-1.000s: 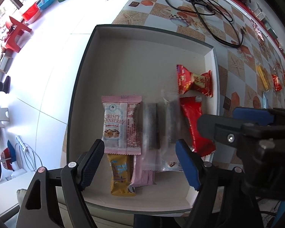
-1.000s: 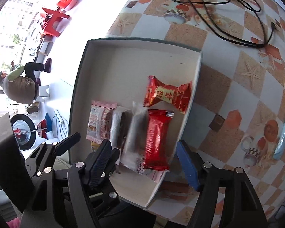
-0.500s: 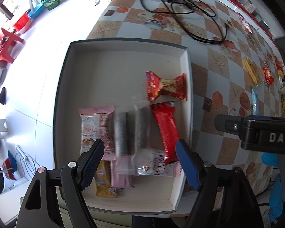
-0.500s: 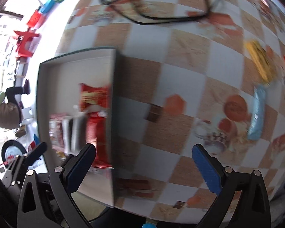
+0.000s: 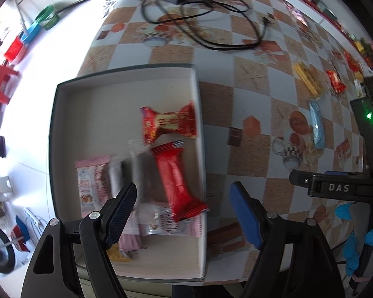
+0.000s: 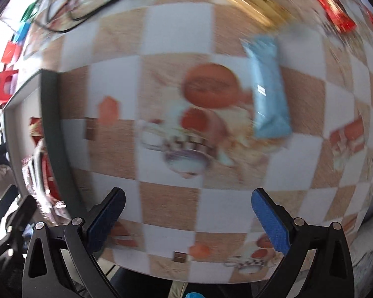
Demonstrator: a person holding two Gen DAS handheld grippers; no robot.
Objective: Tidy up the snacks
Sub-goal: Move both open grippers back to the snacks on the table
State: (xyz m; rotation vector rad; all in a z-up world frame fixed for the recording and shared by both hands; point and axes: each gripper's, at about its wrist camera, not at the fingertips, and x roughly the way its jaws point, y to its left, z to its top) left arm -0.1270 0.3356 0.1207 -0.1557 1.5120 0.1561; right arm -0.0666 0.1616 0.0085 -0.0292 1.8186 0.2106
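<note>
One pink "CRISPY" packet beside red wrappers in the box.

This looks like a lived-in home, probably a dining or living area. The tabletop wears a checked oilcloth printed with coffee cups, starfish and chocolate squares, the kind spread over a family table. A black charger and its tangled cable lie near its far edge. Wrapped snacks are scattered toward the right edge, and more sit in a shallow cardboard box at the near left corner. Beyond the left edge, a pale tiled floor holds plastic basins in red, blue and green, a red plastic stool and a white power strip.
</note>
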